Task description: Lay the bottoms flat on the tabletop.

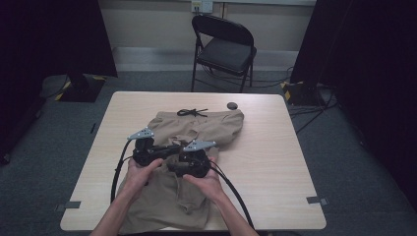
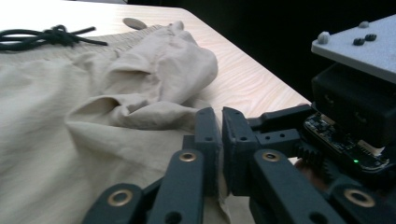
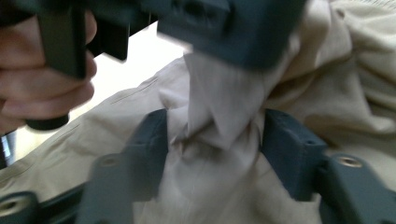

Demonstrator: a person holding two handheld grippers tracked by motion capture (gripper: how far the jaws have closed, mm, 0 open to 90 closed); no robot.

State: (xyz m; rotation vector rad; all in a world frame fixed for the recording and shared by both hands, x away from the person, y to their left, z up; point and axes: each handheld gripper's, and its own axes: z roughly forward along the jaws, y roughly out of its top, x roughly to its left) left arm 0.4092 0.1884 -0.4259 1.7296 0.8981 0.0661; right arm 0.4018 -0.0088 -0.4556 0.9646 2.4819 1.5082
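Khaki shorts lie spread on the wooden table, with a black drawstring at the far waistband. Both grippers meet over the middle of the cloth. My left gripper points right; in the left gripper view its jaws stand almost together, pinching a thin edge of the shorts. My right gripper sits just right of it. In the right gripper view its jaws stand apart with a fold of the shorts hanging between them from the left gripper above.
A small dark disc lies on the table beyond the waistband. A black folding chair stands behind the table. Bare tabletop shows left and right of the shorts. Cables trail from both grippers toward the near edge.
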